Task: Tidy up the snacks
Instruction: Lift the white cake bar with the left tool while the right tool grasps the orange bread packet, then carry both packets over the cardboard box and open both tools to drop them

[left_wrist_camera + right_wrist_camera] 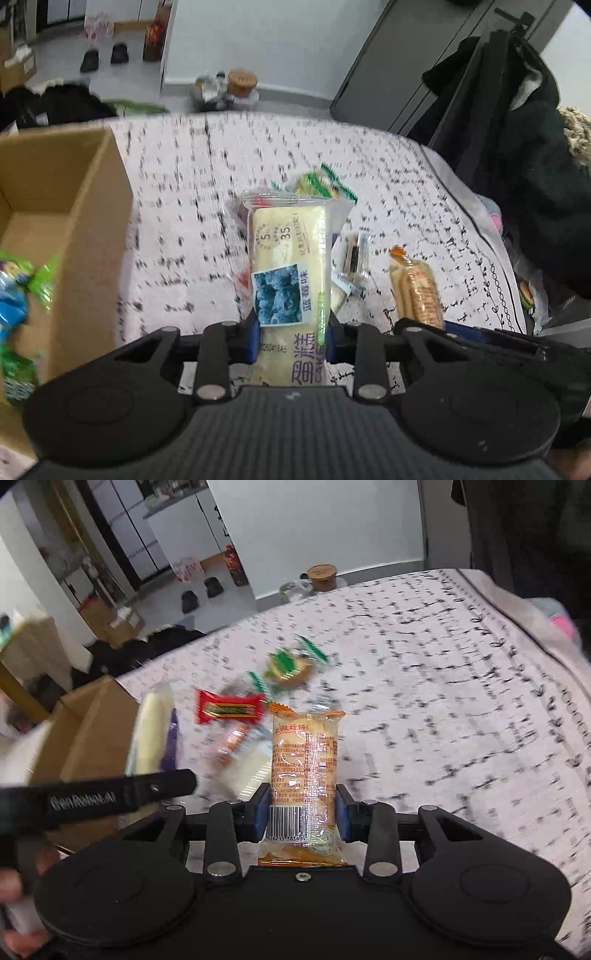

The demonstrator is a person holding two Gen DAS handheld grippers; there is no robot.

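Note:
My left gripper is shut on a pale blueberry cake pack, which stands up between the blue pads above the patterned cloth. The right gripper is shut on an orange cracker pack, also held upright; this pack shows at the right of the left wrist view. In the right wrist view the left gripper's black finger and its cake pack are at the left. An open cardboard box stands on the left with green and blue wrapped snacks inside.
Loose snacks lie on the cloth beyond both grippers: a red pack, a green pack and a clear-wrapped one. Dark clothing hangs at the right edge. A cork-lidded jar stands past the far edge.

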